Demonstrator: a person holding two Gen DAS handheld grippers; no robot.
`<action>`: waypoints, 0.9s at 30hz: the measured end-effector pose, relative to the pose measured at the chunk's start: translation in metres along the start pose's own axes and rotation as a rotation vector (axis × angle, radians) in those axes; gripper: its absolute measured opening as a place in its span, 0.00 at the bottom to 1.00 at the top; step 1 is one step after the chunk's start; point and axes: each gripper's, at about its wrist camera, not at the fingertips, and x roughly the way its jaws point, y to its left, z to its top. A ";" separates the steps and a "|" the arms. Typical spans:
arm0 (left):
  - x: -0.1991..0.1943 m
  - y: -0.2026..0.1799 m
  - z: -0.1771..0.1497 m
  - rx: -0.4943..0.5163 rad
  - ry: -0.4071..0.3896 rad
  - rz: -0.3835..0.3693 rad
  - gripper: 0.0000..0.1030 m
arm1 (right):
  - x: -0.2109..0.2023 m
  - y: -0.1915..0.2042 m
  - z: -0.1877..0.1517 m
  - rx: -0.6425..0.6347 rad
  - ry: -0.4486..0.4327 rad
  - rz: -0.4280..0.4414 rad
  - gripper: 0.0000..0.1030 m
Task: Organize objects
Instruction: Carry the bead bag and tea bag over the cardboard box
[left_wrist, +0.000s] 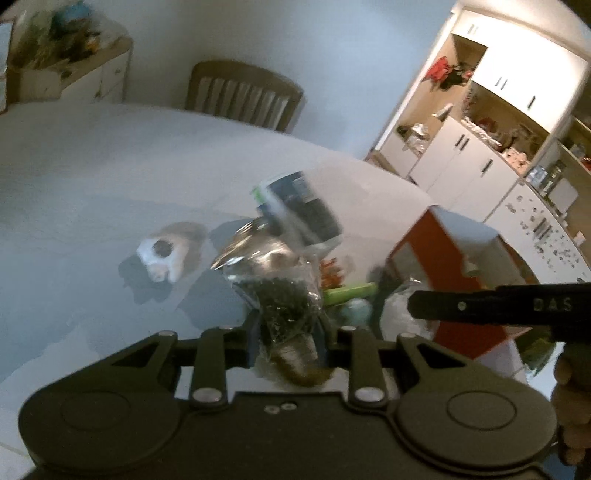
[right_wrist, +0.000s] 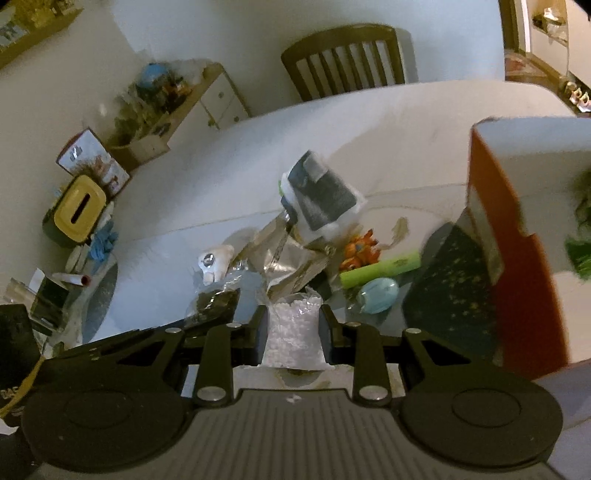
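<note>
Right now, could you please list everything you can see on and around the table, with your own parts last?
Table: one, white, underneath everything.
Chair: one, brown, at the far edge.
Box: one, red and white, on the right.
Dark packet: one, navy and white, middle of the pile.
Green tube: one, beside the box.
Blue egg: one, pale blue, near the tube.
Tissue box: one, yellow, at the left edge.
Bag of dark bits: one, clear, clamped in the left gripper.
Bag of white pellets: one, clamped in the right gripper.
</note>
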 end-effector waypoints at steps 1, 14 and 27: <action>-0.003 -0.007 0.003 0.011 -0.002 -0.001 0.27 | -0.006 -0.002 0.001 0.003 -0.008 0.004 0.27; -0.017 -0.102 0.030 0.118 -0.043 -0.098 0.27 | -0.081 -0.057 0.017 0.040 -0.143 0.007 0.27; 0.025 -0.173 0.033 0.161 -0.005 -0.123 0.27 | -0.113 -0.138 0.027 0.076 -0.199 -0.062 0.27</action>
